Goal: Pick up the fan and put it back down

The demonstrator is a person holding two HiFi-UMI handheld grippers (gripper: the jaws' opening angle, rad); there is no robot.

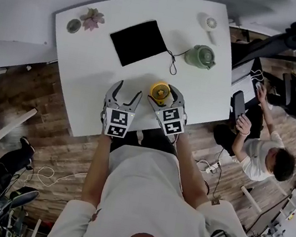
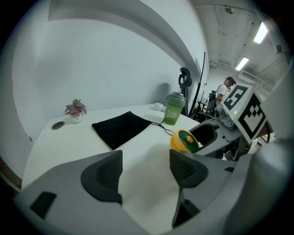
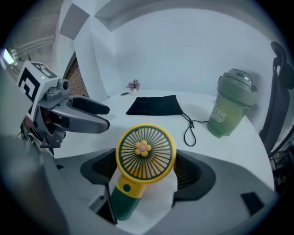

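Yellow-green fan [image 3: 145, 153] sits centre frame between the right gripper [image 3: 146, 171] jaws, apparently clamped at its round head, handle slanting toward lower left, above the bench [image 1: 88, 71] near edge; left gripper [image 2: 146, 170] spread and empty, fan at its upper right.

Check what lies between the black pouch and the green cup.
The black pouch's drawstring cord lies looped between it and the green cup; the head view and the right gripper view both show it.

Shirt [image 1: 141, 193]: pale, short-sleeved, probably a T-shirt.
Left gripper [image 1: 128, 94]: grey shell, dark ribbed pads.
Right gripper [image 1: 164, 96]: alike.
Marker cubes [image 1: 118, 122]: black-and-white squares.
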